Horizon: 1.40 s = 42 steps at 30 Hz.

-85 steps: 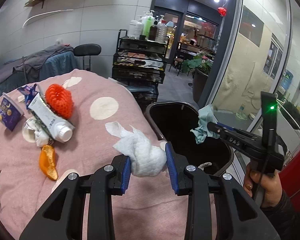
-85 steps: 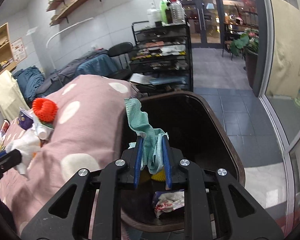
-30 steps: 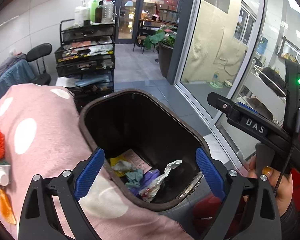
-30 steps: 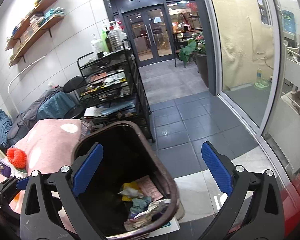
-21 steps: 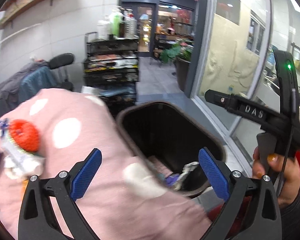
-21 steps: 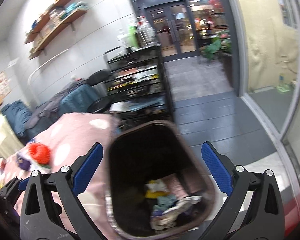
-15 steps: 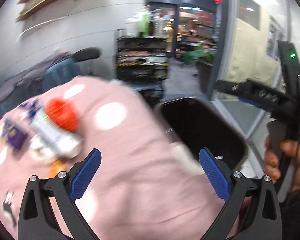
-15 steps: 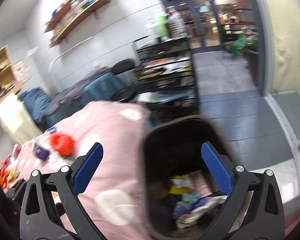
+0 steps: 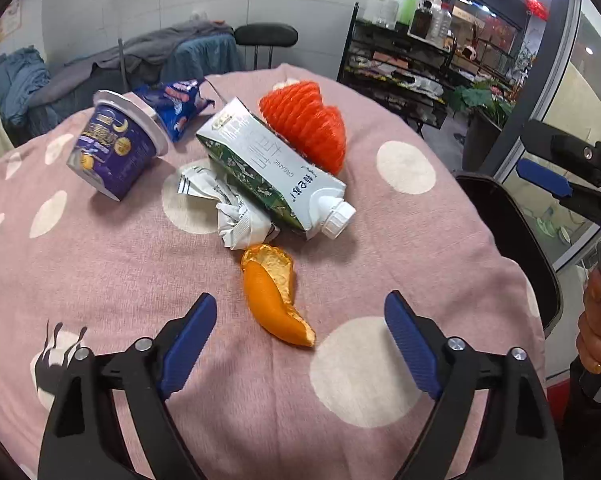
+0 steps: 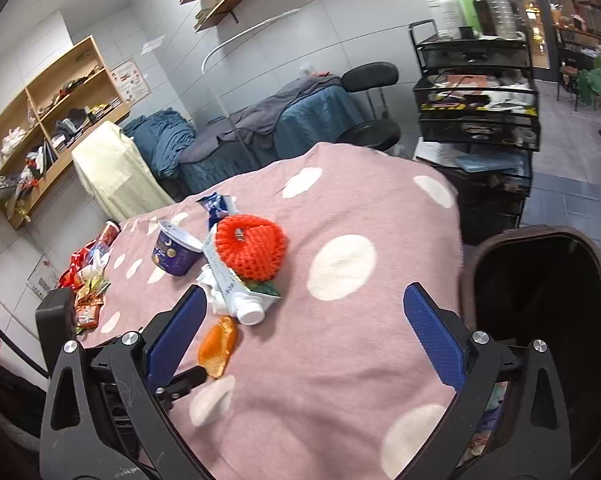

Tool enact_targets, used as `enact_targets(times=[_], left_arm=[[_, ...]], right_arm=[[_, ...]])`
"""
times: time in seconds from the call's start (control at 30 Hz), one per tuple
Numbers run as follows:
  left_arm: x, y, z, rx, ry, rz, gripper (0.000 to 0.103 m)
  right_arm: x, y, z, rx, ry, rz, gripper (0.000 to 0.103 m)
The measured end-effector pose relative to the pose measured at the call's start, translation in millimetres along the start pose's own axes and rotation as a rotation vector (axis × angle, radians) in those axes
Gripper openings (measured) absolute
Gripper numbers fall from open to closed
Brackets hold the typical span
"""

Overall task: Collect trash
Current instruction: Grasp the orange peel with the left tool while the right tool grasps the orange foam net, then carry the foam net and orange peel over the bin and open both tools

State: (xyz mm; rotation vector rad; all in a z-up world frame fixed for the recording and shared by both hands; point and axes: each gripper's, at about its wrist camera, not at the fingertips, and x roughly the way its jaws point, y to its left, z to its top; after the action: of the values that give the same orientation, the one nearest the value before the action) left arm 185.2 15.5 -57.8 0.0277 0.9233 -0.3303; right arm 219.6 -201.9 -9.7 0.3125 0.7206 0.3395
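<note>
Trash on pink polka-dot cloth (image 9: pixel 380 208): orange peel (image 9: pixel 274 298) at lower centre, lying between the blue pads of the left claw (image 9: pixel 300 330), untouched; jaws wide but just been closing. Milk carton (image 9: pixel 268 168), crumpled paper (image 9: pixel 228 208), red foam net (image 9: pixel 308 124), purple cup (image 9: pixel 116 148) cluster above. Right claw (image 10: pixel 304 332) wide, empty. Dark bin (image 10: pixel 548 320) at right edge

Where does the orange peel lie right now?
In the left wrist view the orange peel lies mid-frame on the pink cloth, just nearer than the milk carton and ahead of the open left gripper.
</note>
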Motion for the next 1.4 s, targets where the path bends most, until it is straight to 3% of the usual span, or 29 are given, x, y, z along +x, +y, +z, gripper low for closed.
enact_targets(times=[0.13,0.23,0.33,0.37,0.53,0.63,0.7,0.8,1.1,1.4], left_arm=[[27,2,10,0.041,0.088,-0.001,0.076],[45,3,11,0.049,0.157,0.004,0.058],[49,8,12,0.028,0.161,-0.017,0.028],[45,11,10,0.009,0.143,-0.032,0.026],[19,25,0,-0.065,0.040,-0.043,0.023],[6,32,-8,-0.100,-0.005,-0.049,0.023],[0,36,-14,-0.120,-0.025,-0.049,0.023],[-5,42,-22,-0.142,-0.046,-0.050,0.023],[-19,41,-20,-0.184,-0.126,-0.042,0.023],[-31,27,-23,-0.191,-0.164,-0.062,0.023]], right_arm=[[25,21,5,-0.037,0.045,0.023,0.097],[44,36,8,-0.083,0.077,0.028,0.097],[64,45,14,-0.116,0.103,0.036,0.096],[71,50,16,-0.132,0.112,0.037,0.094],[111,67,23,-0.197,0.161,0.023,0.084],[128,67,24,-0.190,0.180,0.022,0.071],[134,65,23,-0.179,0.182,0.019,0.042],[133,62,21,-0.152,0.167,0.032,0.027],[84,45,23,-0.094,0.059,0.041,0.024],[20,21,13,-0.070,-0.047,-0.019,0.024]])
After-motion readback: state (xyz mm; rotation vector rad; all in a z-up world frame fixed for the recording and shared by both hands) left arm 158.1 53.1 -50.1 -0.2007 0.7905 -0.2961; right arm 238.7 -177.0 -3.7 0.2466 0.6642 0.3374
